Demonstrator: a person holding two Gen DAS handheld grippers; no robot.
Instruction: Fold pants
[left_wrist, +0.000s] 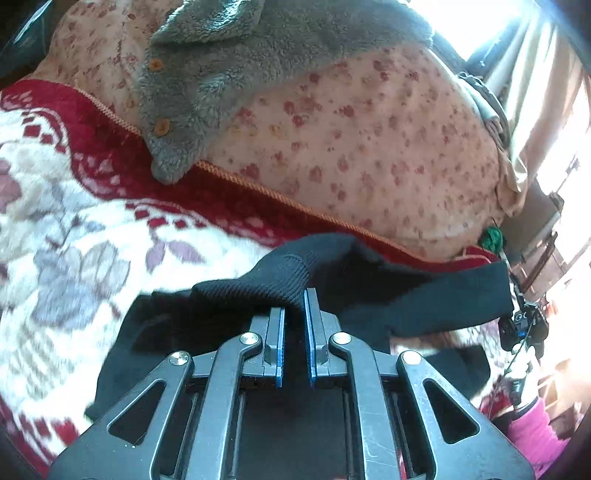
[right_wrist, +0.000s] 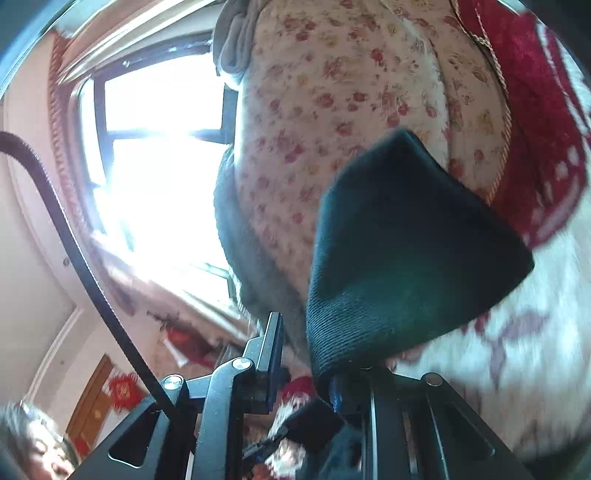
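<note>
Left gripper (left_wrist: 294, 308) is clenched on a ribbed edge of the black pants (left_wrist: 388, 295), fabric pinched between its two blue-padded fingers (left_wrist: 309, 332), which sit close together. The pants spread out low over the red-and-white floral blanket (left_wrist: 74, 221) on the bed, one black band stretching off to the right toward the other tool. Behind them lies a pale flower-print quilt (left_wrist: 369, 140) with a grey fleece garment (left_wrist: 221, 66) with brown buttons draped on top. In the right wrist view the right gripper (right_wrist: 306, 354) has the ribbed hem of the black pants (right_wrist: 406, 240) bunched over its right finger, the cloth lifted and tilted up in front of the flower-print quilt (right_wrist: 332, 92); the left finger (right_wrist: 275, 354) stands apart from the fabric, so I cannot tell whether this gripper is actually grasping. A bright window (right_wrist: 155, 166) fills the left.
</note>
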